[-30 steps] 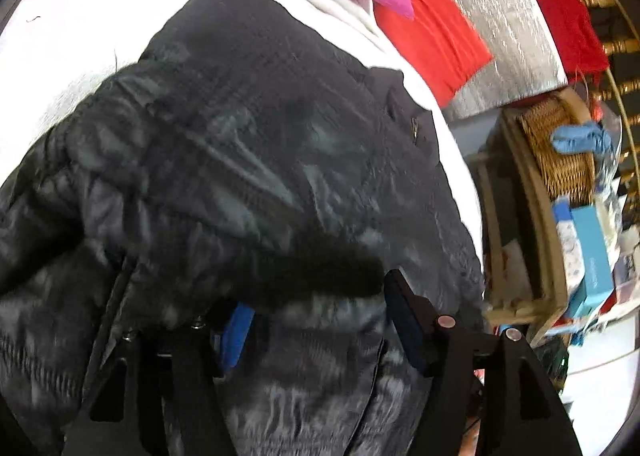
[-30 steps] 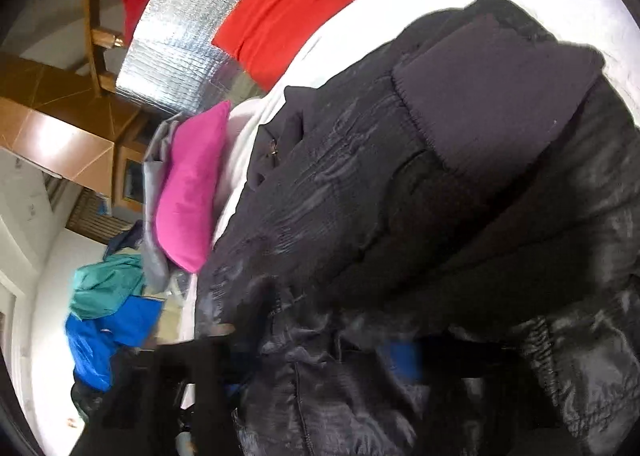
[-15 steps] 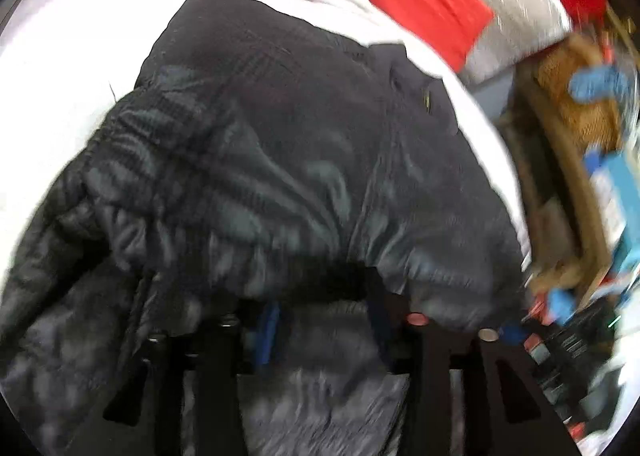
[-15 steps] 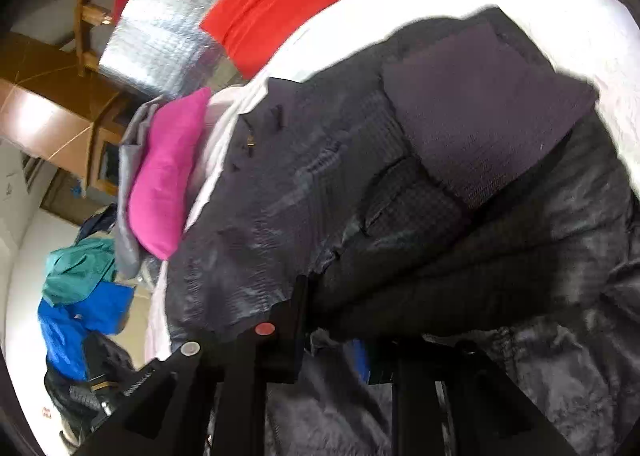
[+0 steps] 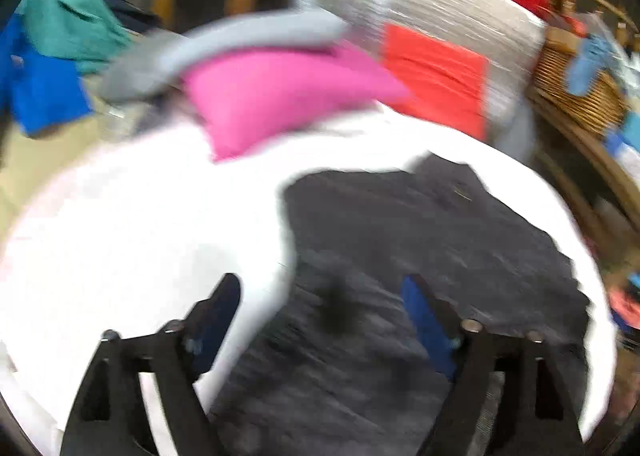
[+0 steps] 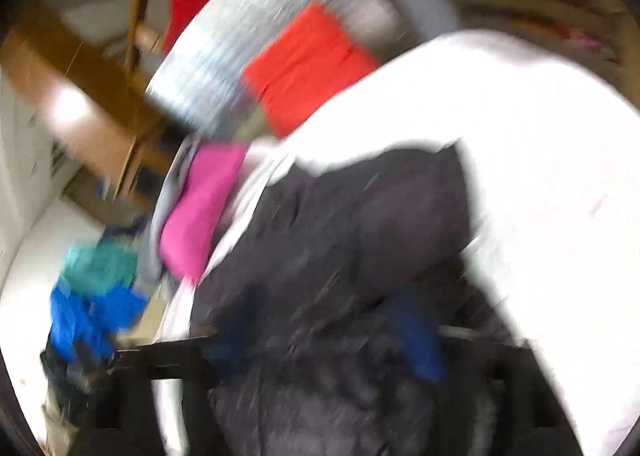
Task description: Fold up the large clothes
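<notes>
jacket (image 5: 420,256) lies bunched on bed (image 5: 120,236), lower right | left claw (image 5: 320,308), right claw (image 6: 320,332) opening, empty | judged: one fold laid, more folds and smoothing left

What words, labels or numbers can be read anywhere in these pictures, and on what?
None can be read: both views are blurred by motion.
The black jacket shows no readable label.
The boxes by the wicker basket are too blurred to read.
</notes>
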`<state>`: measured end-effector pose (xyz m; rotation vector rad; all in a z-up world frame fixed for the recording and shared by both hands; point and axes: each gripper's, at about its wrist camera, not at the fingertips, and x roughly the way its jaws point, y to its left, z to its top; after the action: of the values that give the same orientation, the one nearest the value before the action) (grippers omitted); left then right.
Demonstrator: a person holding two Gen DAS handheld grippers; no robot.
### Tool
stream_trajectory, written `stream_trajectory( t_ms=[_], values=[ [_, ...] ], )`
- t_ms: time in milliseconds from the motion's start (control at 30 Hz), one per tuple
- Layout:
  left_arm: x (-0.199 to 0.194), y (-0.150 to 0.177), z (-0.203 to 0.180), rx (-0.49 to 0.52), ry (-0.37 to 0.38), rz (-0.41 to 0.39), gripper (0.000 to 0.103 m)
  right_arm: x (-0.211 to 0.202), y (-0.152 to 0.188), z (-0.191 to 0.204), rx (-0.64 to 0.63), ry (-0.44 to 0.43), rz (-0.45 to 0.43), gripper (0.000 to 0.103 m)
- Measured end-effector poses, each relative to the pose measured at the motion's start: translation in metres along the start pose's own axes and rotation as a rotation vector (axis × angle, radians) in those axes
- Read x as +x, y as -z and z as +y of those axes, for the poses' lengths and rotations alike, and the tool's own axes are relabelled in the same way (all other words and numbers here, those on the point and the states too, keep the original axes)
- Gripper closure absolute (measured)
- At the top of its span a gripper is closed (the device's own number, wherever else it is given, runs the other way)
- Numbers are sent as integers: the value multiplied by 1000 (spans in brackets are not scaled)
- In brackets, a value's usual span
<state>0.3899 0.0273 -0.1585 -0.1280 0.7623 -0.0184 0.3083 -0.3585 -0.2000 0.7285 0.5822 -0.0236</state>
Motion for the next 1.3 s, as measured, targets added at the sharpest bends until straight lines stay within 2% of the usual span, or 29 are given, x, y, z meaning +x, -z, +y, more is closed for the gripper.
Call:
stream_trajectory(
  t_ms=[33,100,233,333,467,533,567,600,667,800,833,867,900,933,1000,1133,1167,1200,1233,1267,1300],
  values=[
    [3,-3,14,4,-27,13,16,1,-7,-7,16,18,-20,20],
    [22,-8,25,21,-51,70,16,12,-19,-24,48,53,4,20],
    [64,-10,34,18,-39,175,16,36,-29,-54,96,106,42,20],
    [78,-11,40,-1,27,235,16,56,-29,-65,111,88,107,20],
    [100,-14,44,-40,102,273,16,85,-24,-70,101,119,171,24],
    [108,-14,42,-78,139,303,16,98,-20,-71,115,92,212,35],
    [111,-14,44,-94,156,313,16,105,-17,-72,122,73,238,48],
    [109,-10,42,-105,172,319,16,109,-14,-71,130,58,254,52],
    [110,-5,42,-132,222,336,16,113,-12,-67,115,69,255,52],
    [117,-1,41,-196,312,352,17,108,-13,-52,73,79,220,71],
    [116,-1,38,-206,338,346,17,104,-13,-48,57,85,208,73],
    [114,-1,36,-211,358,341,22,100,-14,-42,37,88,184,75],
    [111,-2,32,-214,389,328,45,95,-14,-37,21,86,165,76],
    [107,-4,25,-201,404,322,53,87,-14,-31,-5,80,139,76],
    [102,-5,15,-141,323,306,57,81,-14,-22,-41,78,113,76],
    [108,-2,11,-123,294,327,57,100,-12,-35,-3,126,187,76],
    [107,-2,9,-109,289,327,52,101,-12,-41,16,124,202,71],
    [108,-1,8,-98,279,335,38,102,-13,-44,37,120,209,69],
    [110,1,7,-90,248,355,30,102,-14,-48,58,118,219,66],
    [111,2,7,-91,226,363,24,101,-15,-50,76,120,226,56],
    [112,3,7,-98,218,362,24,101,-15,-49,83,117,226,43]
  ],
)
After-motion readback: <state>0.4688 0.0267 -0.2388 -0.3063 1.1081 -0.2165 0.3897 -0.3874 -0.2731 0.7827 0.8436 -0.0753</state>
